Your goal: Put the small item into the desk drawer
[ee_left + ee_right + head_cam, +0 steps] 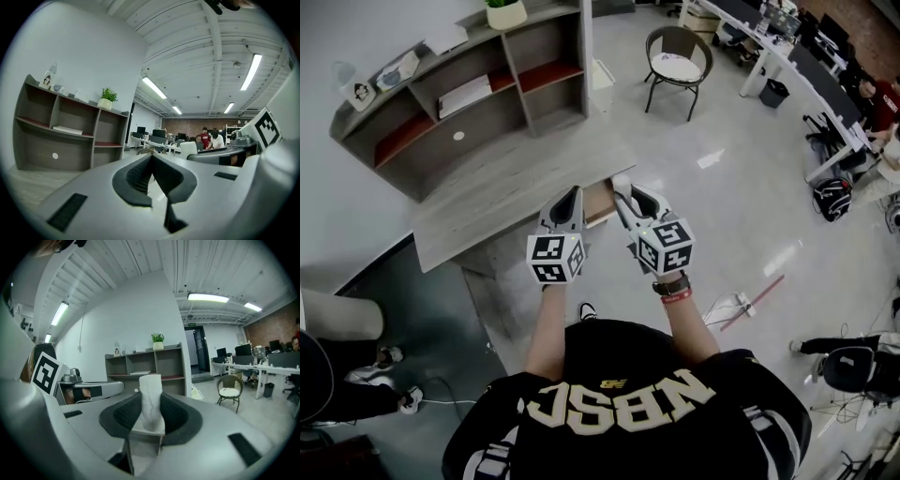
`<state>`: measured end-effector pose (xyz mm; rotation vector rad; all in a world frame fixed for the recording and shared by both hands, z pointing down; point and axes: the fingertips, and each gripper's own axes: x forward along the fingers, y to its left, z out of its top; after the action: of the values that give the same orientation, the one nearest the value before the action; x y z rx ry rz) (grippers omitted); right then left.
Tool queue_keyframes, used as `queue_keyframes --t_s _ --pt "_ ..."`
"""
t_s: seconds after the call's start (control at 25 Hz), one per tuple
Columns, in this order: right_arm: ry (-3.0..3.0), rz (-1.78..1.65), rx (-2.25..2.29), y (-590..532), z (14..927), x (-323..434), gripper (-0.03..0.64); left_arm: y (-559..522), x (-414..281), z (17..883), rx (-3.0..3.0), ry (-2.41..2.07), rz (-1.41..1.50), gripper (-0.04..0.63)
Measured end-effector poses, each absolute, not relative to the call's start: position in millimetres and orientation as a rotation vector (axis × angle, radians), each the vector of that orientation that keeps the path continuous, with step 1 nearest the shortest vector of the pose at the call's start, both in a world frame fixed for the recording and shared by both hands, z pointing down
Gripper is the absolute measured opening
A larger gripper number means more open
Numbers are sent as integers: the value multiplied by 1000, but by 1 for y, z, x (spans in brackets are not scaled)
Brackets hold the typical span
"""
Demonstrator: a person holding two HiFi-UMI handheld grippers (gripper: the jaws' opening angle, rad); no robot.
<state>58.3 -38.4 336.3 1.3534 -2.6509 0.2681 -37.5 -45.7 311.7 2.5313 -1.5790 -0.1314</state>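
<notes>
The fingers (176, 416) of the right gripper (151, 414) are clamped on a small white item (151, 397), which looks like a soft roll or wad. The dark pads press its lower part from both sides, and its top sticks out past the fingertips. Its long axis stands up-and-down in the right gripper view, crosswise to the squeeze. The left gripper (153, 174) has its fingers together with nothing between them.

In the head view we hold both grippers side by side over the near right part of the table (506, 202), pointing away from us. Between the two sets of fingertips we see the brown inside of the open drawer (598, 202). It lies just left of the right fingers and below them, so the item is near the opening but not yet inside. The right hand carries the item and is about as near the drawer as the left.

We judge the coming move to be short: the right fingers go a little left and down until the item hangs over the opening, then let go. The idle left fingers sit just beside the drawer and could crowd that path. Farther off, a shelf unit (487, 103) stands at the table's far side.
</notes>
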Motion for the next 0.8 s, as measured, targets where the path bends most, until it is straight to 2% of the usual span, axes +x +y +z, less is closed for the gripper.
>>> queue_keyframes --t_s 0.32,0.8 --pt "-2653 301 1315 -80 348 24 132 -82 -64 324 2529 -1549 -90 14" --pt "-2535 359 1261 -136 413 43 132 -135 -62 385 2452 -1486 -42 14"
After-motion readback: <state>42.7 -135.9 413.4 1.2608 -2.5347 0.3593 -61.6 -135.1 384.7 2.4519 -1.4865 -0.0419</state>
